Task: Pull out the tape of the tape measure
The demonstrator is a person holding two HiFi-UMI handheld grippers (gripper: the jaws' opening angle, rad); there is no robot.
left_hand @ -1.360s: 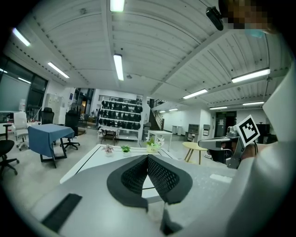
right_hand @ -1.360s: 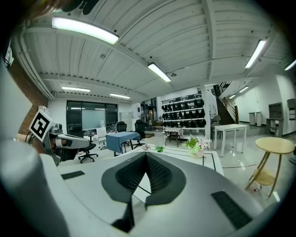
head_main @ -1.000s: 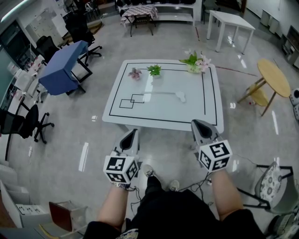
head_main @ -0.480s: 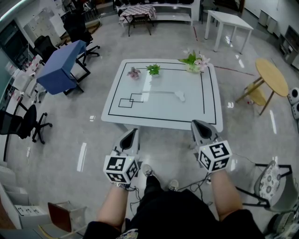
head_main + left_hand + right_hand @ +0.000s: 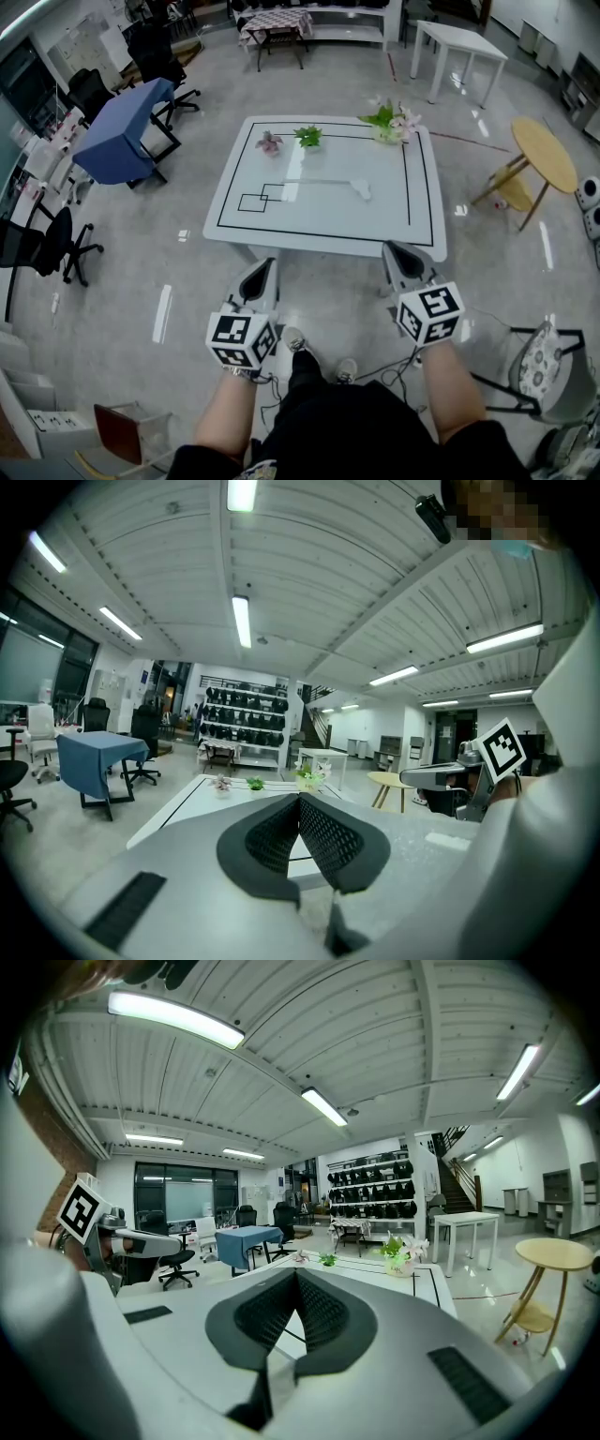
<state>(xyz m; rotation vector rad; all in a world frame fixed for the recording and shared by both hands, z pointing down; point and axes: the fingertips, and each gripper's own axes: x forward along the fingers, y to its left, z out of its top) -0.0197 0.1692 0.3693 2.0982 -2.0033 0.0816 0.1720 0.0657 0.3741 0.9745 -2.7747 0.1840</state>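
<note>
A small white tape measure lies on the white table, right of centre. A thin pale strip runs left from it across the top. My left gripper and right gripper hover side by side over the floor, short of the table's near edge and well apart from the tape measure. Both are shut with nothing between the jaws. The left gripper view shows the left gripper with its pads pressed together and the table far ahead. In the right gripper view the right gripper is likewise shut.
A black outline and two small rectangles mark the tabletop. Three small plants stand along its far edge. A blue-draped table and office chairs stand to the left, a round wooden table to the right, and a patterned chair at the near right.
The table sits a touch higher in the head view. Both grippers hold the same pose and stay shut.
</note>
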